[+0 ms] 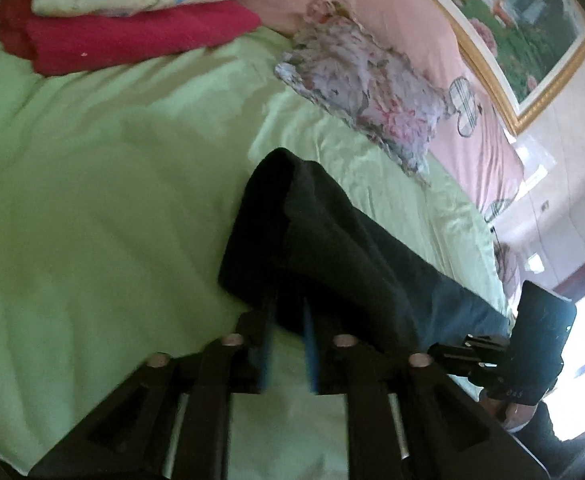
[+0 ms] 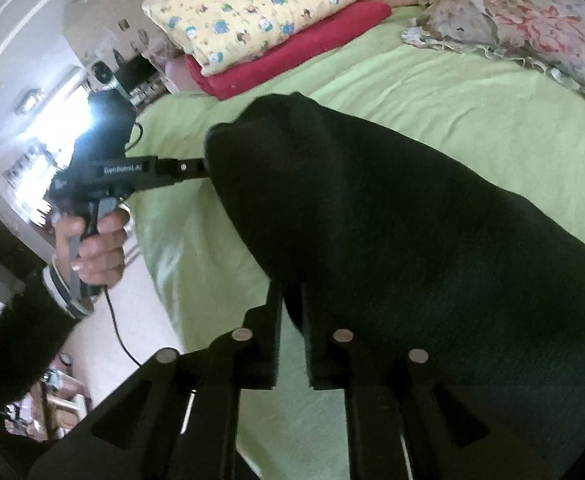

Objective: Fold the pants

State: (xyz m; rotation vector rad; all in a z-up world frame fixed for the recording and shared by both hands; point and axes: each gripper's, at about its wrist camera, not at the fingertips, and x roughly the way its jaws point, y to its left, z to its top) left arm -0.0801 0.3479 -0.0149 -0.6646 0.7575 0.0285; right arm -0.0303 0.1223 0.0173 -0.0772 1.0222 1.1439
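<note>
Dark pants (image 1: 332,248) lie folded on the green bedsheet (image 1: 92,200), running from the middle toward the right edge. My left gripper (image 1: 287,320) is open: its blue-padded fingers stand apart at the pants' near corner, with the cloth edge loose over the tips and sheet showing between them. In the right wrist view the pants (image 2: 412,220) fill the middle, and my right gripper (image 2: 291,308) has its jaws a narrow slit apart with the dark cloth pinched in it. The left gripper (image 2: 200,168) reaches the pants' far corner from the left. The right gripper (image 1: 452,350) sits at the pants' lower right.
A yellow patterned quilt (image 2: 260,12) lies folded on a red blanket (image 2: 292,56) at the bed's far side. A floral pillow (image 1: 364,92) rests by the pink headboard cover (image 1: 412,24). A person's hand (image 2: 96,248) grips the left tool; a cable (image 2: 120,336) hangs below.
</note>
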